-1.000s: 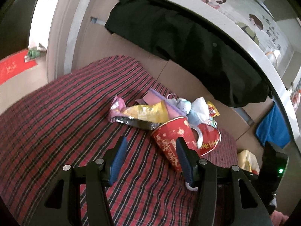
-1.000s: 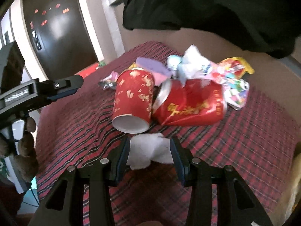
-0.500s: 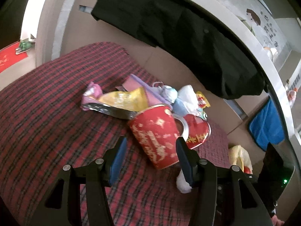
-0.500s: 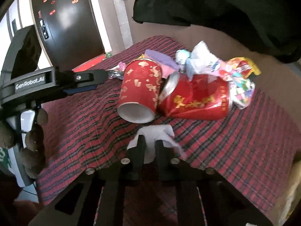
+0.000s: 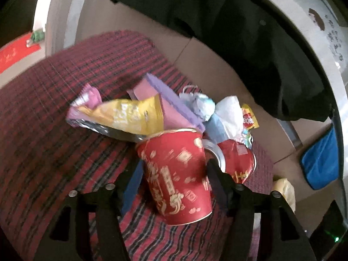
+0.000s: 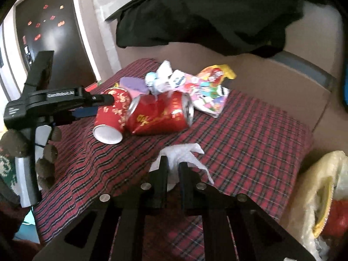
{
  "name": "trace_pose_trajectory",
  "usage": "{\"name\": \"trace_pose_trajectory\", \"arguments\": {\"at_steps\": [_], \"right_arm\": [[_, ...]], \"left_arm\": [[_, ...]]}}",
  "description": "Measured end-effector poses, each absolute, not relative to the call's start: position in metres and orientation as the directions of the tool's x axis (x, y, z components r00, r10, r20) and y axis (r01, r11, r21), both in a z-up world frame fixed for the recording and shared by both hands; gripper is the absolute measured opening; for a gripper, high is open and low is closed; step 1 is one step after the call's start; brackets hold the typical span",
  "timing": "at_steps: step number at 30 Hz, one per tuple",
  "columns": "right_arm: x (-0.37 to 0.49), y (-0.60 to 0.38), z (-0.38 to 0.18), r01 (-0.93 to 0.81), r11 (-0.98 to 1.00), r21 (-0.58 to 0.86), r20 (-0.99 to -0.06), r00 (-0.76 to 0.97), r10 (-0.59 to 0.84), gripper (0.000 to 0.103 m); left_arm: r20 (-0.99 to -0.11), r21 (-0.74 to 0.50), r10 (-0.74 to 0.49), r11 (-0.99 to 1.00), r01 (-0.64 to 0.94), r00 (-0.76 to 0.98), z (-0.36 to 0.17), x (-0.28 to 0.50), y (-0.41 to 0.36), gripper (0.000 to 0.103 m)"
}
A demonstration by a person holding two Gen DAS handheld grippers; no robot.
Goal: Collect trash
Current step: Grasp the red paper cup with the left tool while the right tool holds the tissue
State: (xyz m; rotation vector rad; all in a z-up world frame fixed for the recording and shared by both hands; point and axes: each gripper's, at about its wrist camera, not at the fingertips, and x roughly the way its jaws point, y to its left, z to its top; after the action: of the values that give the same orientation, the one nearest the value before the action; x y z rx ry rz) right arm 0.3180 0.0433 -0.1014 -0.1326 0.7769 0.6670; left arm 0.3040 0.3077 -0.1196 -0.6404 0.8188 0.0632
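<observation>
Clamping a crumpled white tissue [image 6: 181, 152], right gripper [image 6: 173, 167]; left gripper [image 5: 171, 174], jaws just widened, straddles the red paper cup [image 5: 176, 174] ungripped; crushed red can [image 6: 161, 115] and wrappers [image 6: 206, 89] remain.

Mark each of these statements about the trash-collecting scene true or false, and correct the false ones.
1. The right hand-held gripper is shut on the crumpled white tissue. True.
2. The red paper cup with gold print stands upright. False: it lies on its side between the open jaws of the left hand-held gripper.
3. The dented red drink can lies beside the cup. True.
4. The trash sits on a bare white table. False: it lies on a red plaid cloth.
5. The yellow snack wrapper lies inside the cup. False: it lies behind the cup on the cloth.
</observation>
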Motion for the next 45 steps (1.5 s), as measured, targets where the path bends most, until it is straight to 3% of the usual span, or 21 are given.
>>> {"name": "trace_pose_trajectory", "arguments": {"at_steps": [15, 19, 33, 39, 45], "right_arm": [[0.316, 0.038, -0.111, -0.576, 0.804, 0.149, -0.682, 0.529, 0.505, 0.009], [0.314, 0.036, -0.108, -0.573, 0.806, 0.151, -0.674, 0.537, 0.508, 0.009], [0.302, 0.019, -0.077, -0.549, 0.825, 0.135, -0.612, 0.609, 0.505, 0.009], [0.297, 0.006, -0.036, -0.54, 0.836, 0.1, -0.533, 0.68, 0.503, 0.009], [0.292, -0.024, 0.006, -0.508, 0.858, 0.079, -0.448, 0.751, 0.486, 0.009]], "left_arm": [[-0.749, -0.474, -0.183, 0.82, -0.321, 0.637, -0.121, 0.324, 0.298, 0.064], [-0.741, -0.46, -0.168, 0.832, -0.31, 0.65, -0.11, 0.319, 0.294, 0.059], [-0.526, -0.306, -0.049, 0.942, -0.135, 0.849, -0.035, 0.249, 0.239, 0.057], [-0.398, -0.217, -0.039, 0.975, -0.052, 0.916, 0.003, 0.234, 0.207, 0.057], [-0.334, -0.15, -0.049, 0.989, -0.001, 0.941, 0.028, 0.238, 0.167, 0.057]]}}
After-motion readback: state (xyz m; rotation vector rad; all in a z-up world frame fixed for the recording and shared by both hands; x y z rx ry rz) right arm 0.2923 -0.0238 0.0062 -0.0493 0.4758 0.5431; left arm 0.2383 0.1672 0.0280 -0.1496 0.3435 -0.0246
